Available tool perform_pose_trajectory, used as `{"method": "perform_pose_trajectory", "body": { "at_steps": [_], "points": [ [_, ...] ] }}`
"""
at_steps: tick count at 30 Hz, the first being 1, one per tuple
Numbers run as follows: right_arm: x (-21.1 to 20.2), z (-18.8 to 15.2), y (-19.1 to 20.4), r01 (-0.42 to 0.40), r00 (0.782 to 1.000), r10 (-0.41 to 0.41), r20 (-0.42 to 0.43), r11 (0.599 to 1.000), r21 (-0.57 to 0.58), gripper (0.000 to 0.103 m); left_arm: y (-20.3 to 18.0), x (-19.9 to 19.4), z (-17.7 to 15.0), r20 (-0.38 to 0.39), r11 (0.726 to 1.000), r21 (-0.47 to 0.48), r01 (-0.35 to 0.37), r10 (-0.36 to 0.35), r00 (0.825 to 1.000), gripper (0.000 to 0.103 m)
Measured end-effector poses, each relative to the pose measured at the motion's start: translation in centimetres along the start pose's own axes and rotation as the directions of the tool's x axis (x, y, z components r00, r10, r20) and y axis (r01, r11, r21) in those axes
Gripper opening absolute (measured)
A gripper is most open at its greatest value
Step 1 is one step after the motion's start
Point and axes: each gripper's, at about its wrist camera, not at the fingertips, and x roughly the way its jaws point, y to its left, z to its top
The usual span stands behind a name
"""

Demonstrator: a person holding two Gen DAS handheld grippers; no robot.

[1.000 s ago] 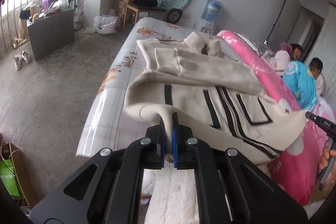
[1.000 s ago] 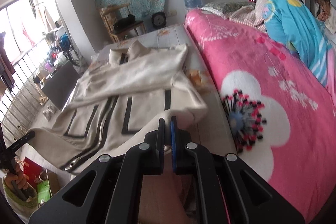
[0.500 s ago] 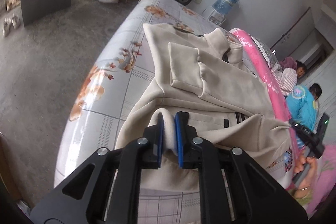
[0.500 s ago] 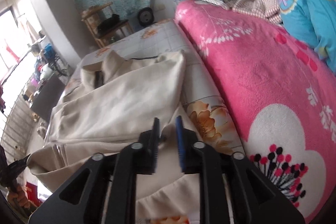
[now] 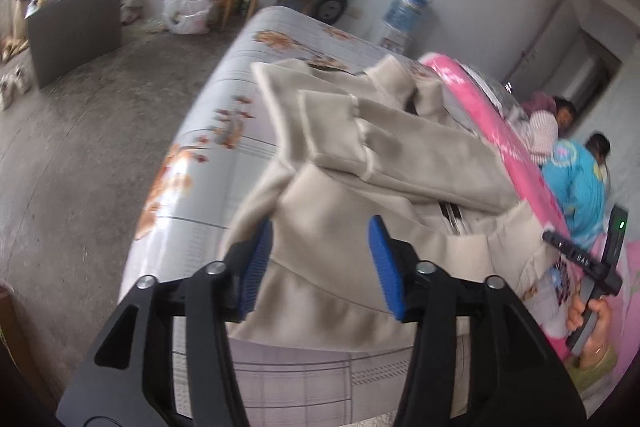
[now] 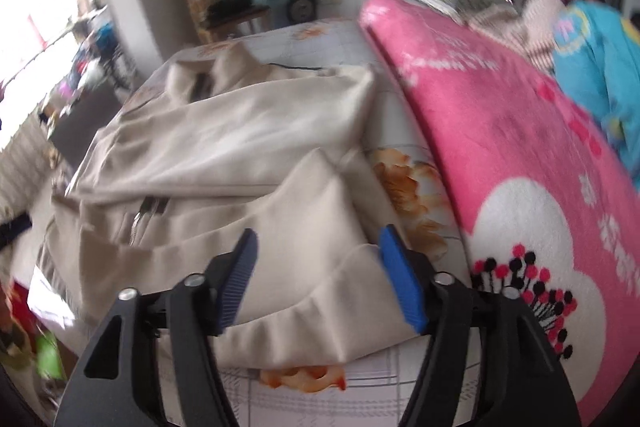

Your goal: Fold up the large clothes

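Both grippers opening over blurred beige jacket (image 5: 360,163), zip seemingly half-hidden

Bedroom: bed (image 5: 224,131), pink blanket (image 6: 500,131)

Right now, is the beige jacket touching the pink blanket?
Apart. In the right wrist view a strip of flowered bedsheet shows between the jacket and the blanket.

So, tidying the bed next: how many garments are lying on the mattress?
1: a cream jacket folded over on the floral mattress, beside the pink blanket. More could be hidden underneath.
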Motion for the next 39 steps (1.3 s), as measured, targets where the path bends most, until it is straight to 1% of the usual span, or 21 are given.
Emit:
{"method": "perform_pose_trajectory", "body": {
  "at_steps": [2, 5, 6, 7, 9, 11, 13, 14, 15, 17, 18, 21, 23, 25, 27, 30, 33, 35, 37, 39],
  "points": [
    [-0.3, -0.1, 2.3, -0.007, 1.0, 0.008, 0.016, 0.995, -0.098, 0.07, -1.7, 1.2, -0.2, -0.026, 0.997, 0.072, -0.011, 0.013, 1.0, 0.052],
    [0.2, -0.2, 4.8, -0.104, 0.994, 0.105, -0.007, 0.979, -0.176, 0.07, -3.4, 2.6, -0.3, -0.042, 0.987, 0.155, -0.028, 0.035, 0.999, 0.052],
    [0.5, -0.2, 5.3, -0.117, 0.993, 0.117, -0.013, 0.974, -0.194, 0.07, -3.9, 3.2, -0.3, -0.039, 0.98, 0.192, -0.055, 0.063, 0.997, 0.055],
    [1.0, -0.2, 6.0, -0.123, 0.992, 0.121, -0.022, 0.968, -0.219, 0.07, -4.2, 3.7, -0.3, -0.034, 0.972, 0.22, -0.079, 0.088, 0.996, 0.057],
    [2.4, -0.3, 6.9, -0.105, 0.994, 0.096, -0.046, 0.959, -0.264, 0.07, -4.1, 4.8, -0.4, -0.042, 0.961, 0.25, -0.114, 0.128, 0.991, 0.057],
    [4.0, -0.3, 6.7, -0.119, 0.991, 0.099, -0.088, 0.959, -0.259, 0.07, -3.5, 5.8, -0.4, -0.064, 0.961, 0.246, -0.128, 0.148, 0.987, 0.057],
    [5.1, -0.4, 6.1, -0.123, 0.988, 0.097, -0.118, 0.964, -0.236, 0.07, -2.6, 6.8, -0.4, -0.096, 0.967, 0.218, -0.13, 0.154, 0.983, 0.057],
    [5.9, -0.5, 5.5, -0.119, 0.985, 0.089, -0.146, 0.969, -0.216, 0.07, -2.4, 6.9, -0.4, -0.089, 0.969, 0.212, -0.124, 0.146, 0.985, 0.057],
    [6.3, -0.8, 5.2, -0.129, 0.983, 0.098, -0.159, 0.971, -0.203, 0.071, -2.3, 6.8, -0.5, -0.085, 0.97, 0.212, -0.116, 0.137, 0.987, 0.058],
    [6.3, -0.8, 4.6, -0.156, 0.98, 0.128, -0.151, 0.969, -0.192, 0.075, -2.3, 6.9, -0.5, -0.09, 0.968, 0.227, -0.108, 0.131, 0.987, 0.058],
    [6.4, -0.9, 4.7, -0.167, 0.978, 0.138, -0.156, 0.966, -0.196, 0.079, -2.2, 7.0, -0.6, -0.093, 0.968, 0.231, -0.101, 0.125, 0.988, 0.06],
    [6.5, -1.4, 5.4, -0.171, 0.98, 0.14, -0.144, 0.958, -0.232, 0.088, -2.0, 6.9, -0.5, -0.105, 0.974, 0.219, -0.064, 0.089, 0.99, 0.065],
    [6.5, -1.6, 5.6, -0.161, 0.983, 0.133, -0.127, 0.958, -0.237, 0.088, -1.9, 6.8, -0.5, -0.108, 0.975, 0.215, -0.056, 0.08, 0.991, 0.065],
    [6.4, -1.6, 5.4, -0.164, 0.982, 0.139, -0.126, 0.963, -0.213, 0.088, -2.0, 6.8, -0.6, -0.109, 0.974, 0.217, -0.057, 0.083, 0.991, 0.065],
    [6.3, -1.6, 5.3, -0.165, 0.982, 0.141, -0.124, 0.964, -0.208, 0.088, -1.9, 6.7, -0.6, -0.099, 0.976, 0.211, -0.056, 0.079, 0.992, 0.065],
    [6.6, -1.3, 5.6, -0.154, 0.983, 0.127, -0.129, 0.963, -0.223, 0.089, -1.6, 6.4, -0.4, -0.091, 0.986, 0.161, -0.051, 0.067, 0.994, 0.065],
    [6.6, -0.9, 5.9, -0.129, 0.986, 0.102, -0.131, 0.966, -0.224, 0.089, -1.2, 4.9, 0.1, -0.046, 0.992, 0.11, -0.058, 0.063, 0.997, 0.065],
    [6.3, -0.7, 6.1, -0.096, 0.99, 0.071, -0.12, 0.972, -0.216, 0.089, -1.1, 3.5, 0.4, -0.016, 0.995, 0.082, -0.064, 0.066, 0.998, 0.065],
    [6.0, -0.6, 6.2, -0.071, 0.993, 0.05, -0.109, 0.977, -0.201, 0.089, -1.4, 2.1, 0.6, 0.014, 0.993, 0.085, -0.087, 0.086, 0.996, 0.065],
    [5.7, -0.6, 6.2, -0.078, 0.992, 0.059, -0.108, 0.981, -0.18, 0.089, -2.1, 1.2, 0.6, 0.022, 0.985, 0.11, -0.135, 0.134, 0.991, 0.065]
  ]
}}
